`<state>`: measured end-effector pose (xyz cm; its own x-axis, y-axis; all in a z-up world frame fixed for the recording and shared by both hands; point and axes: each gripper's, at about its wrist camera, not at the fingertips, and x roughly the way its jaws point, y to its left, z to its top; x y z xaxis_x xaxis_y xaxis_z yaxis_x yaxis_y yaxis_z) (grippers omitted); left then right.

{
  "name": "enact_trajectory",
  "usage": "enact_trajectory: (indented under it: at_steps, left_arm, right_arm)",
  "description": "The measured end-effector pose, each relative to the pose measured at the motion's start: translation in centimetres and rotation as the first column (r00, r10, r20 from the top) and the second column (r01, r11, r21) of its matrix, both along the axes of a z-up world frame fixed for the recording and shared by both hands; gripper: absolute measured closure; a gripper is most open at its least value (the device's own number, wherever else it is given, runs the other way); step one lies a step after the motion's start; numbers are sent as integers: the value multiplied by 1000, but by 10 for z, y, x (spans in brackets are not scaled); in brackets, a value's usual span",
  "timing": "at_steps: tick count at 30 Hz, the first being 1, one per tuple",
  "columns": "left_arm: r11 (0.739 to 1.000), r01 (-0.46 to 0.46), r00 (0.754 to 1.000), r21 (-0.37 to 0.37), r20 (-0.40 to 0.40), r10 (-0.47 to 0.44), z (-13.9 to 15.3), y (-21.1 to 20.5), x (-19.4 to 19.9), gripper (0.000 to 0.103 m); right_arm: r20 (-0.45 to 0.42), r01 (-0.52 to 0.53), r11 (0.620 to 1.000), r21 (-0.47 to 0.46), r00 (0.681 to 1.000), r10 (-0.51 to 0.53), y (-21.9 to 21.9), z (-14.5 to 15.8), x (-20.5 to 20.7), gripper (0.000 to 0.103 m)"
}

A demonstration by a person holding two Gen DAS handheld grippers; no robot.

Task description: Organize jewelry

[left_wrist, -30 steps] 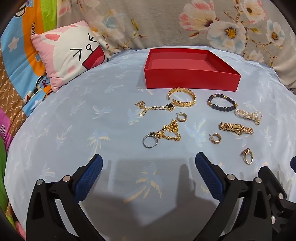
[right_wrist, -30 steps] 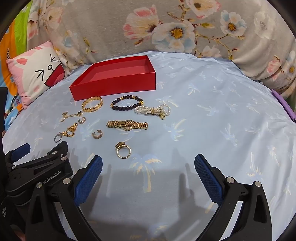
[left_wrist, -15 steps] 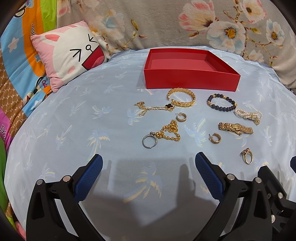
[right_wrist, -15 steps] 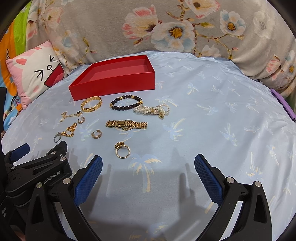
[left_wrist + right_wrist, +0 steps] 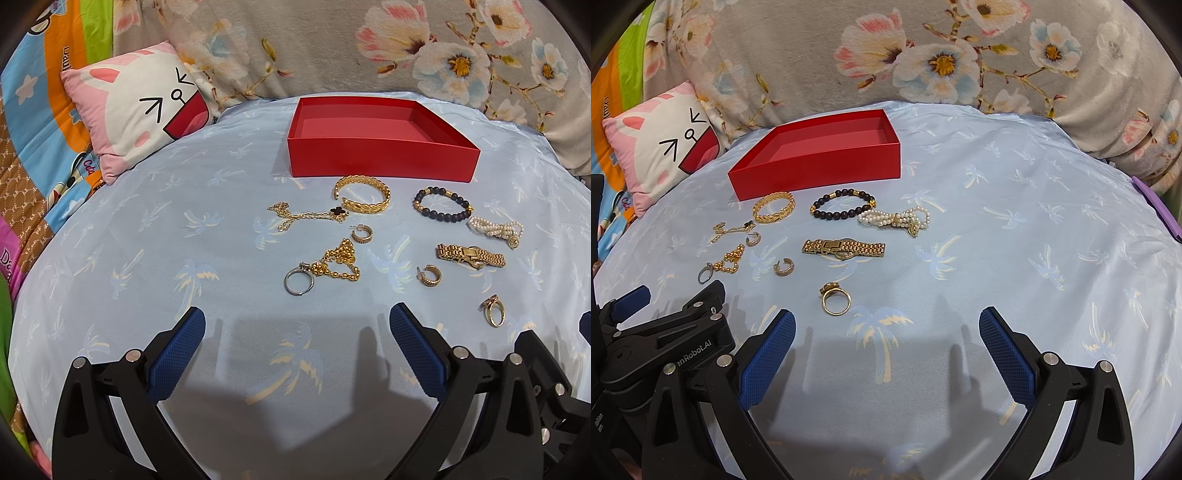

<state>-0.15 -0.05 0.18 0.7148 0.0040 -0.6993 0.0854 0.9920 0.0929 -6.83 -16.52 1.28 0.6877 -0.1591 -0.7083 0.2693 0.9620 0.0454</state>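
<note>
Both tools hang low over the pale blue palm-print sheet (image 5: 155, 236) with their blue pads spread wide: the left hand-held gripper (image 5: 295, 325) has nothing between its fingers, and neither does the right hand-held gripper (image 5: 886, 325), which sits just to the right of it. Ahead of them an empty red box (image 5: 380, 162) rests near the far edge of the sheet. All the jewelry lies loose in front of the box. Nearest it are a gold cuff bangle (image 5: 362, 194) and a dark beaded bracelet (image 5: 442, 204), with a pearl bracelet (image 5: 496, 229) just beyond the beads. A thin gold chain with a black clover (image 5: 308, 216) lies left of the bangle, one small hoop earring (image 5: 362, 234) below it. Closer in sit a chunky gold chain on a silver ring (image 5: 325, 267), a second hoop earring (image 5: 429, 275) and a gold watch (image 5: 470, 255). A gold ring (image 5: 836, 298) lies closest to the right tool's left finger. A bunny-face pillow (image 5: 136, 107) leans at the left, beside a floral blanket (image 5: 332, 48) behind.
</note>
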Motion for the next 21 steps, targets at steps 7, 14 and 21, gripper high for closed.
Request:
enact_trajectory:
  at_steps: [7, 14, 21]
  left_arm:
    - [1000, 0, 1000, 2, -1, 0, 0, -2, 0, 6]
    - [1000, 0, 1000, 2, 0, 0, 0, -2, 0, 6]
    - [1000, 0, 1000, 1, -1, 0, -1, -2, 0, 6]
  right_arm:
    - [0, 0, 1000, 0, 1000, 0, 0, 0, 0, 5]
    - [-1, 0, 1000, 0, 1000, 0, 0, 0, 0, 5]
    - [-1, 0, 1000, 0, 1000, 0, 0, 0, 0, 5]
